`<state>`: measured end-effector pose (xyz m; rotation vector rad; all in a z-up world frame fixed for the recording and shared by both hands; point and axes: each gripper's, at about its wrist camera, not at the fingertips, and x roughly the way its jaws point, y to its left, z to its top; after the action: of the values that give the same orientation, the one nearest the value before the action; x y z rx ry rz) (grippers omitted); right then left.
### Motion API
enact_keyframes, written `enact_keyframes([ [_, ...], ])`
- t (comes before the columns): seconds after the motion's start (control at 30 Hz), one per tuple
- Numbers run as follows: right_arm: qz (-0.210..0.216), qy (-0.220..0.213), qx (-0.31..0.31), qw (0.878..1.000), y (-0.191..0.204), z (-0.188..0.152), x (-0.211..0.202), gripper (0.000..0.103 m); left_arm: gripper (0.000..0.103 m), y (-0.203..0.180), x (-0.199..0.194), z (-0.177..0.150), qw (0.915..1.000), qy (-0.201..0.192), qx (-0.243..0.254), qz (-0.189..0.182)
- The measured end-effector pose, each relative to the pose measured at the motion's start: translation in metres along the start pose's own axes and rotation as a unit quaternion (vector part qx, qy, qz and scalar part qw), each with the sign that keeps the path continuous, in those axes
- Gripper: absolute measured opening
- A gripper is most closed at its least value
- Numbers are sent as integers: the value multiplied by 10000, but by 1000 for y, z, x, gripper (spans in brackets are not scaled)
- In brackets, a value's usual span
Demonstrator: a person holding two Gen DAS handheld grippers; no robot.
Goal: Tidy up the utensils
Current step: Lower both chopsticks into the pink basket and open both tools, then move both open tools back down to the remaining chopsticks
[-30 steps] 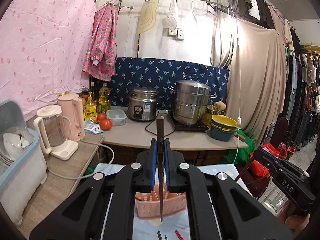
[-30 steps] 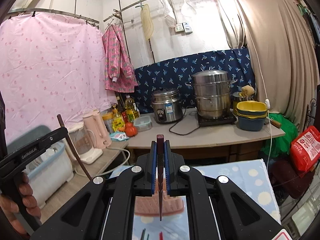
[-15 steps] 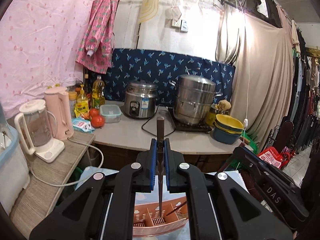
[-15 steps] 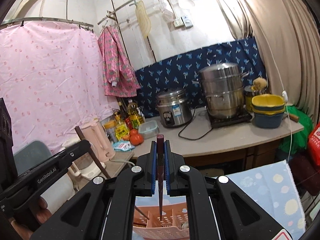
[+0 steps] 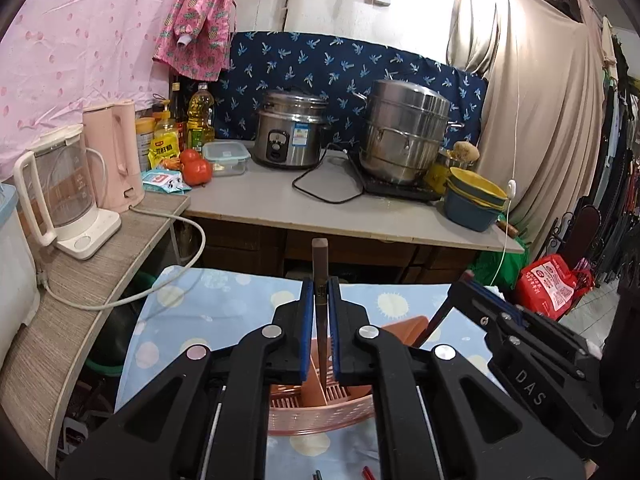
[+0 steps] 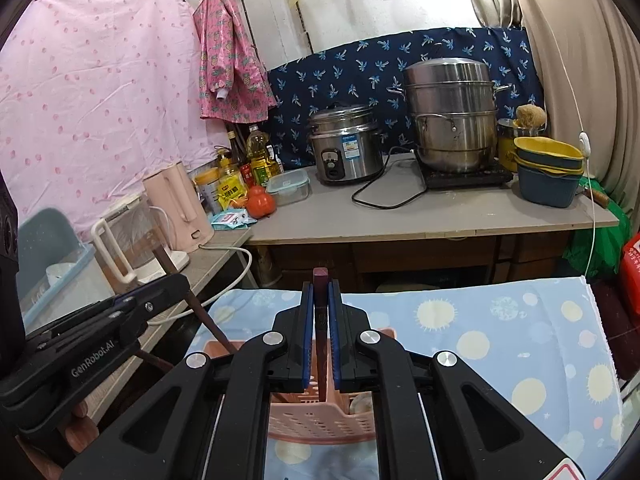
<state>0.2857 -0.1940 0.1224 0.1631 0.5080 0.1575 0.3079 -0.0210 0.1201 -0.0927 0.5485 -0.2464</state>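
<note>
Chopsticks, 2 in number, are each held upright over a pink slotted utensil basket (image 5: pixel 320 412) that stands on a blue cloth with pale sun and dot prints (image 5: pixel 224 312). The left gripper (image 5: pixel 320 320) has its blue-padded fingers closed on a brown chopstick (image 5: pixel 320 280); the square upper end rises above the pads, and the tapered lower end reaches down into the basket at a divider wall. In the right wrist view, the right gripper (image 6: pixel 320 320) likewise clamps a dark reddish chopstick (image 6: pixel 320 304), its lower end descending into the pink basket (image 6: pixel 320 420) beside a partition between compartments. Each view also shows the other gripper at its edge: the right gripper enters the left wrist view from the right side, and the left gripper enters the right wrist view from the left, its chopstick slanting toward the basket's left rear corner.

Behind the cloth runs a grey counter (image 5: pixel 320 208). At its rear stand a steel rice cooker (image 5: pixel 290 136) and a stacked steel steamer pot (image 5: pixel 404 132); near the right edge sit nested yellow and blue bowls (image 5: pixel 474 200); at the left end lie tomatoes (image 5: pixel 196 168) and a lidded clear food box (image 5: pixel 226 158). On an adjoining wood-grain shelf (image 5: pixel 100 264) stand a pink kettle (image 5: pixel 116 152) and a glass kettle (image 5: pixel 60 188).
</note>
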Motion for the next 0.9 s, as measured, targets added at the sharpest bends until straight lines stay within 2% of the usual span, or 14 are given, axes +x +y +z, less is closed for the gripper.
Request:
enact_keyframes([
  [0.1,-23,30,-67,10000,2,-1,-1,8,7,-1,3,-4,9999,31,57,86],
  [0.13,-22,34,-69,10000,2,-1,-1,12,8,-2,2,-6,9999,24,75,139],
  [0.2,-66,37,-73,9999,2,-3,-5,15,13,-2,0,-8,9998,9,82,189],
  [0.27,-84,24,-36,10000,0,-6,-9,23,39,-2,-3,-9,9997,-22,40,229],
  [0.33,-113,-21,14,9999,-1,-9,-16,38,53,-2,-9,-12,9993,-102,40,356],
  [0.67,-132,-226,8,9997,1,-26,-70,47,66,-4,-50,-26,9987,-213,112,442],
  [0.9,-367,-165,-184,9990,2,-68,-118,48,71,0,-90,-65,9991,-94,121,398],
])
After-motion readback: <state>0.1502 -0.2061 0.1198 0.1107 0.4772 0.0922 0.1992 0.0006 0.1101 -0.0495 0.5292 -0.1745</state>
